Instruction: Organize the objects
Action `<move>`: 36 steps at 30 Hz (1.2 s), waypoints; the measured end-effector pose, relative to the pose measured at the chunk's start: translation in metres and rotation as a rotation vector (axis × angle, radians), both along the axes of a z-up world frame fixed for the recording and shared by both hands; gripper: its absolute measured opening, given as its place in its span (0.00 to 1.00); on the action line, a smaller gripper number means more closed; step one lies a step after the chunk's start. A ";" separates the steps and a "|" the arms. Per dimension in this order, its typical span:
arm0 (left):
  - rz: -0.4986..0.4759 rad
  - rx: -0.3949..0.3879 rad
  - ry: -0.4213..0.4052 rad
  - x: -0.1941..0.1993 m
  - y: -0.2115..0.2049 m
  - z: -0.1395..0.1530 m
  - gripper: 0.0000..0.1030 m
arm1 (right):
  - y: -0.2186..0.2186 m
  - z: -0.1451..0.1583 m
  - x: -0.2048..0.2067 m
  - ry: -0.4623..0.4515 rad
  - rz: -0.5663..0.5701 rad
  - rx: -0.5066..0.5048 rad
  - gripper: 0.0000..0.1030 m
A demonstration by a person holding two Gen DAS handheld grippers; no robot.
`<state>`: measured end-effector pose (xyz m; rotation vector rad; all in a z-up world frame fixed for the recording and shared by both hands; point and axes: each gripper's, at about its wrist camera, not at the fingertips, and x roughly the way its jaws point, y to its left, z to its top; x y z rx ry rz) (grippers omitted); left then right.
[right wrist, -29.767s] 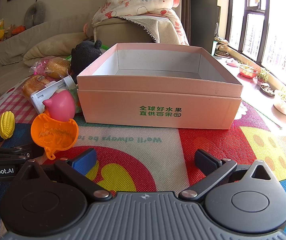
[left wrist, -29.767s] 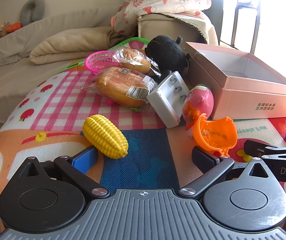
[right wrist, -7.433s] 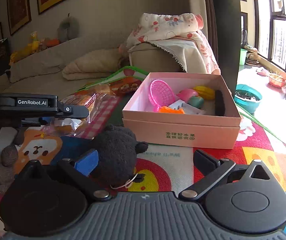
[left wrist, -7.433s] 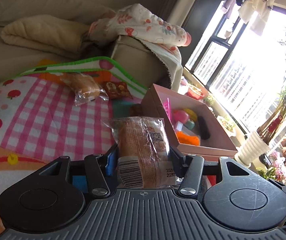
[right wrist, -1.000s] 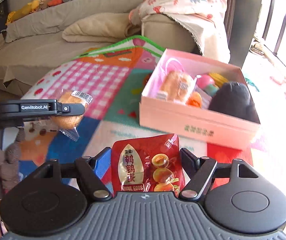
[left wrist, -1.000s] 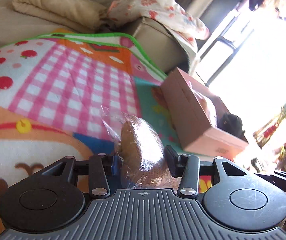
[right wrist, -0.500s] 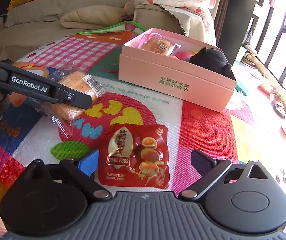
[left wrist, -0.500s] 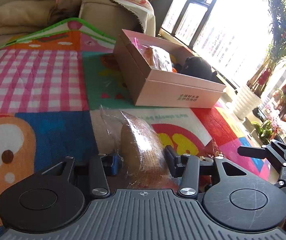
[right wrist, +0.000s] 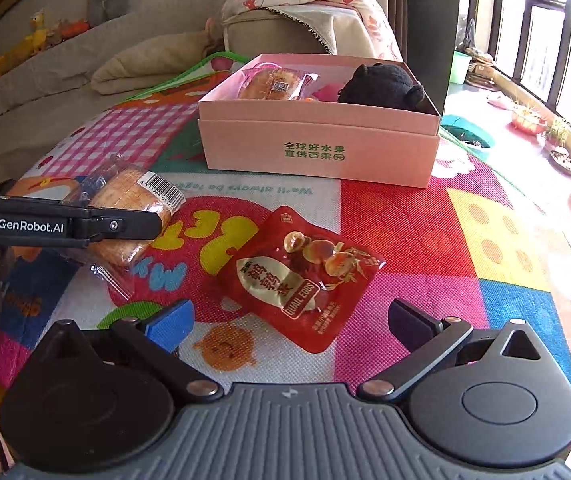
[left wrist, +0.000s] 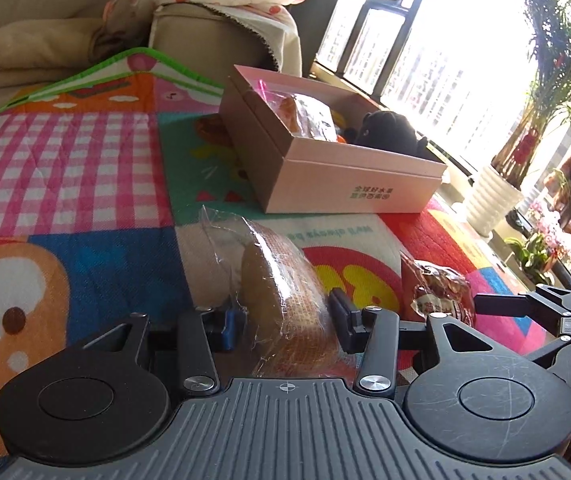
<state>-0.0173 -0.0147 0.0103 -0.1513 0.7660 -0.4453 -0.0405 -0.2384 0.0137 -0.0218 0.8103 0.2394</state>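
Dropped from the just-opened right gripper (right wrist: 287, 322), egg pouch (right wrist: 301, 276) lies mid-frame; left gripper (left wrist: 285, 314) clamps bread (left wrist: 281, 300), box (right wrist: 319, 148) next.

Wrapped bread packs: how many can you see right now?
2. One bread pack is clamped in the left tool above the mat; the other lies inside the pink box. More could be buried there.

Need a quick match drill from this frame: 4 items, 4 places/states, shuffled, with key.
Items:
1. wrapped bread
2. quail egg pack
3. black plush
4. right tongs

States:
A. lying flat on the mat, nothing gripping it
B. inside the pink box
C. clamped in the left tongs
D. wide open, empty

Pairs: 1-C, 2-A, 3-B, 4-D
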 end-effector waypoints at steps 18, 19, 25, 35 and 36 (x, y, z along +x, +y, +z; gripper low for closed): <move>0.011 -0.006 -0.008 -0.002 0.000 0.000 0.48 | 0.014 0.002 0.008 -0.095 0.031 -0.044 0.81; 0.009 0.001 -0.010 -0.002 -0.001 0.000 0.48 | 0.013 0.004 0.006 -0.109 0.028 -0.045 0.81; -0.005 -0.002 -0.009 0.001 -0.006 0.008 0.47 | 0.003 0.022 -0.009 -0.198 0.011 -0.057 0.81; -0.064 -0.120 -0.260 0.091 -0.058 0.096 0.47 | -0.004 0.038 -0.014 -0.271 -0.018 -0.061 0.61; -0.074 -0.158 -0.261 0.108 -0.065 0.097 0.48 | -0.005 0.037 -0.017 -0.277 -0.015 -0.071 0.63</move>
